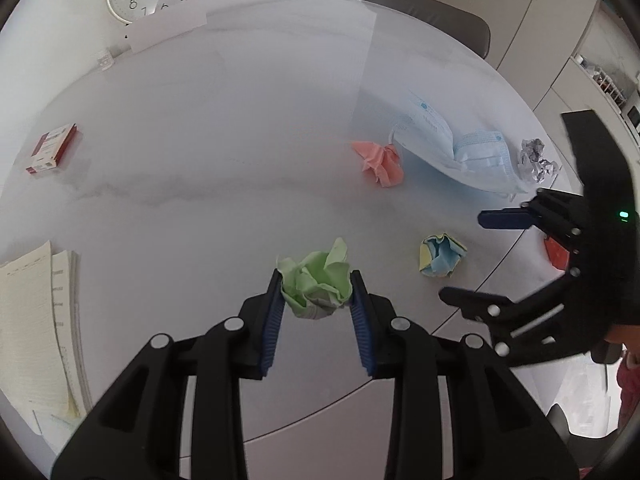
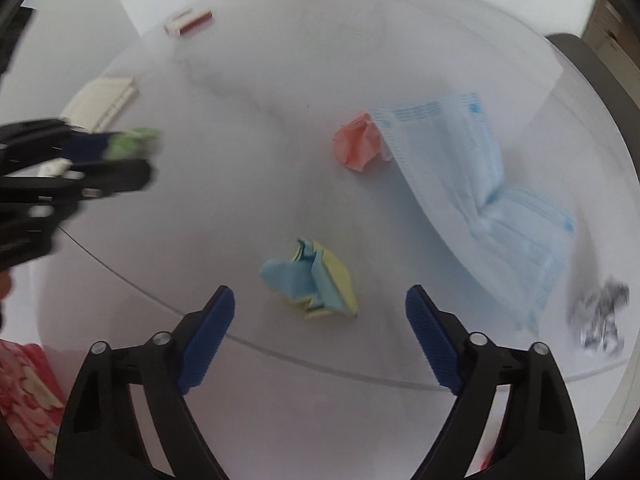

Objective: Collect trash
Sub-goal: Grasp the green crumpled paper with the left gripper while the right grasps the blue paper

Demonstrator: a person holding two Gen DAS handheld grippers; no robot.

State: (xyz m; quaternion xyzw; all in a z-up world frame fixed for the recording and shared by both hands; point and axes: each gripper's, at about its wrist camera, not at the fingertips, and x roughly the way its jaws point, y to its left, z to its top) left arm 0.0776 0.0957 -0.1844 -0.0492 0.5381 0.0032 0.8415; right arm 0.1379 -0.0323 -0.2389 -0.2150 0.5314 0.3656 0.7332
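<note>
Trash on a white table point(image 1: 200, 140): the left gripper point(image 1: 316, 292) pinches a crumpled green paper ball point(image 1: 318, 280) between its blue pads, the ball squeezed at the fingertips. To its right, the right gripper point(image 2: 320, 300) points steeply down with its jaws spread wide and nothing between the pads. Just ahead of its fingertips lies a crumpled blue and yellow paper wad point(image 2: 312, 278), resting on the table and apart from both pads. Farther ahead sits a crumpled pink paper ball point(image 2: 356, 146), touching a pale blue face mask point(image 2: 460, 168) that stretches away to the right. Beyond the mask's near end, at far right, is a blurred grey and white paper ball point(image 2: 598, 320). Far ahead to the left lie a red and white box point(image 2: 188, 22) and a notebook point(image 2: 100, 100).
</note>
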